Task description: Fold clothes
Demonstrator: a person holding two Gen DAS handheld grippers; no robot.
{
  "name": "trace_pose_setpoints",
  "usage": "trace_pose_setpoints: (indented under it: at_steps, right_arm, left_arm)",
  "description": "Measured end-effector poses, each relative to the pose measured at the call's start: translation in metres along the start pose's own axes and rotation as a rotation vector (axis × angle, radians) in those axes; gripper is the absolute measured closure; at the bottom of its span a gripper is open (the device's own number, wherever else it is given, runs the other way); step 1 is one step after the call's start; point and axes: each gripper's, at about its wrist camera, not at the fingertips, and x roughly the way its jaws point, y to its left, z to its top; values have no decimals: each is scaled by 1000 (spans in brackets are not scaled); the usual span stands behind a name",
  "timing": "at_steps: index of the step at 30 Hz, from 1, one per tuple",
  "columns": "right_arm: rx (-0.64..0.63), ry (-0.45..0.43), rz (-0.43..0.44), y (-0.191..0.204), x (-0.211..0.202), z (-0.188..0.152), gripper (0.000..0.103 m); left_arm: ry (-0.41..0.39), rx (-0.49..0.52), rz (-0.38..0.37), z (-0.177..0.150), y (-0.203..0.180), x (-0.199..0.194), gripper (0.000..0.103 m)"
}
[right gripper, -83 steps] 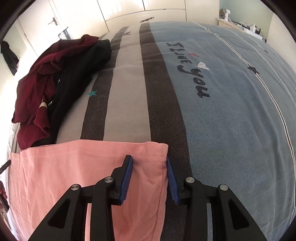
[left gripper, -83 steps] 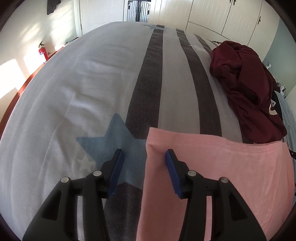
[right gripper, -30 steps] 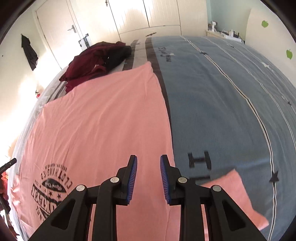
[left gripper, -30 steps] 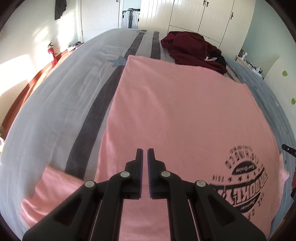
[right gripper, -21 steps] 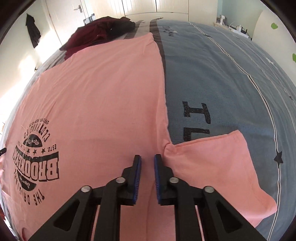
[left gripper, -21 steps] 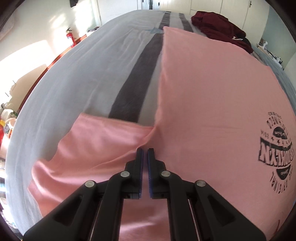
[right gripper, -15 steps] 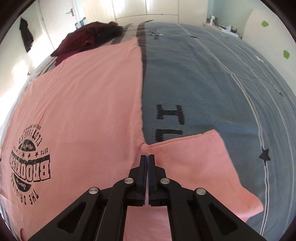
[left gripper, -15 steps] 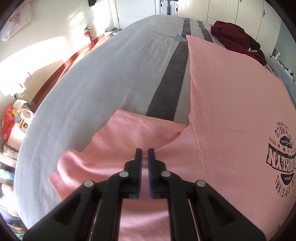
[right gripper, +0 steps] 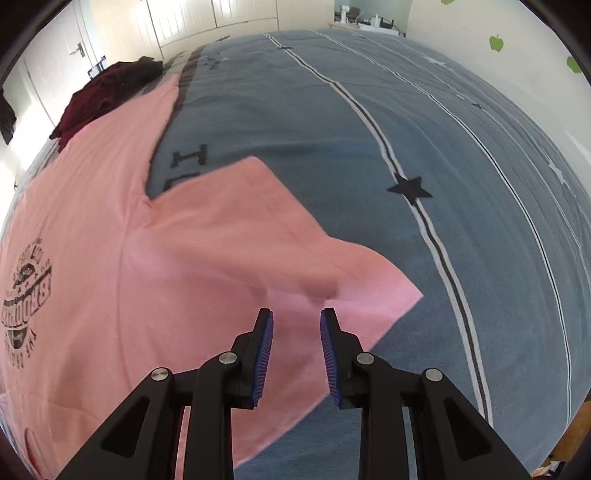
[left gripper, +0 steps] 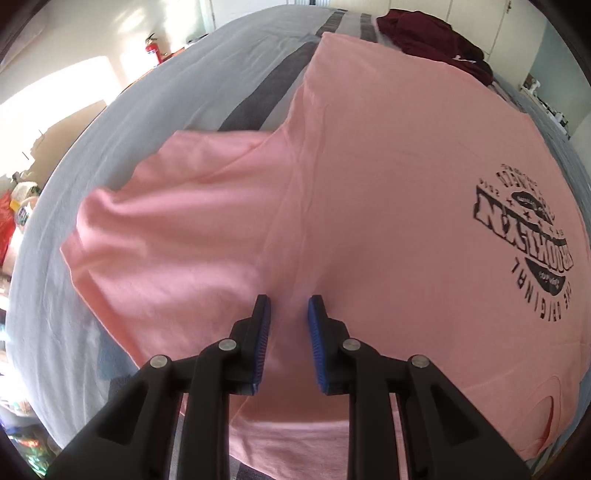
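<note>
A pink T-shirt [left gripper: 388, 192] with a black round print [left gripper: 532, 236] lies spread flat on the bed, collar towards me. My left gripper [left gripper: 290, 314] is open and empty, just above the shirt where the left sleeve [left gripper: 166, 221] joins the shoulder. In the right wrist view the shirt [right gripper: 92, 295] fills the left side. My right gripper [right gripper: 295, 325] is open and empty over the right sleeve [right gripper: 266, 240].
A dark red and black heap of clothes [left gripper: 436, 33] lies at the far end of the bed, also in the right wrist view [right gripper: 99, 92]. The bed cover is grey with dark stripes [left gripper: 258, 96] and blue with stars [right gripper: 410, 188]. Bed edge and clutter at left [left gripper: 18, 221].
Both grippers drew back from the shirt's far hem to the shoulders, shut on the way, and have now opened. Each has shifted outward over its sleeve.
</note>
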Motion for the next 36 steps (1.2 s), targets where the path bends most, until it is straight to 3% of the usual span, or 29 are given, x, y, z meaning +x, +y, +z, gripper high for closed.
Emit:
trace_pose_setpoints:
  at_steps: [5, 8, 12, 17, 20, 21, 24, 26, 29, 36]
  right_arm:
    - [111, 21, -36, -61, 6, -6, 79]
    - [92, -18, -14, -64, -8, 3, 79]
    - [0, -90, 80, -36, -25, 26, 79]
    - [-101, -105, 204, 11, -15, 48, 79]
    - [-120, -65, 175, 24, 9, 52, 79]
    - [-118, -46, 158, 26, 17, 51, 79]
    - [-45, -71, 54, 11, 17, 55, 82]
    - [24, -100, -3, -4, 11, 57, 80]
    - [118, -108, 8, -22, -11, 46, 79]
    - [71, -8, 65, 9, -43, -20, 74]
  left_arm:
    - [-2, -58, 59, -2, 1, -8, 79]
    - [-26, -59, 91, 2, -3, -22, 79]
    - [-44, -46, 110, 8, -10, -33, 79]
    - [-12, -38, 139, 10, -2, -12, 79]
    - [16, -53, 145, 10, 14, 2, 76]
    - [14, -53, 147, 11, 18, 2, 70]
    - [2, -69, 172, 16, 31, -3, 67]
    - [-16, -118, 159, 19, 41, -13, 67]
    - [-55, -91, 107, 18, 36, -33, 66]
    - [-44, -42, -5, -9, 18, -56, 58]
